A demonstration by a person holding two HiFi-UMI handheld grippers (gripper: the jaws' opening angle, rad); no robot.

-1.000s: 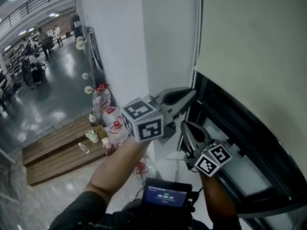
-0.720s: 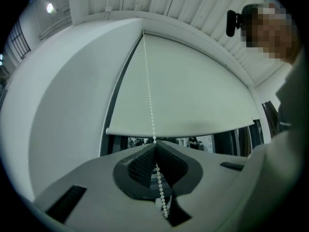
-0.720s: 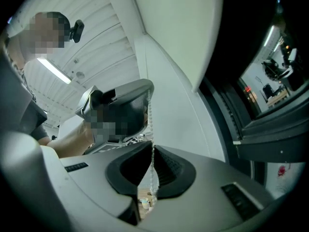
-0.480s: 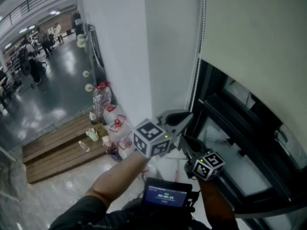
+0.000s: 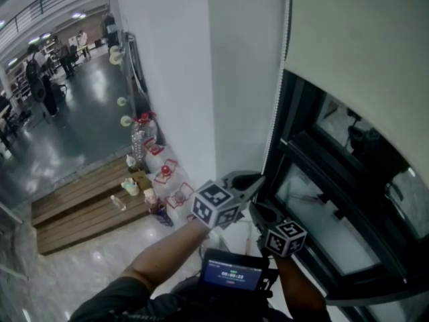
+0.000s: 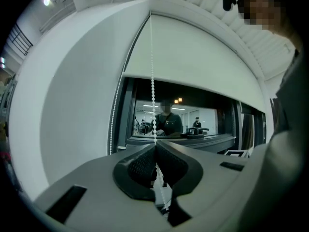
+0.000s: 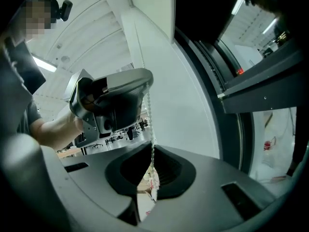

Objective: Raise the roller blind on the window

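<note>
The cream roller blind covers the upper part of the dark-framed window; its bottom edge crosses the glass at a slant. A white bead chain hangs down the window's left side. My left gripper is shut on the bead chain, which runs into its closed jaws. Just below it, my right gripper is also shut on the same chain at its tips. The right gripper view shows the left gripper directly above.
A white pillar stands left of the window. At its foot are water bottles and red wire racks, with a wooden platform beyond. A small screen device sits at my chest. People stand in the far hall.
Both grippers have come down along the chain, the left one most. The blind's bottom edge has risen, and more of the window glass shows.
</note>
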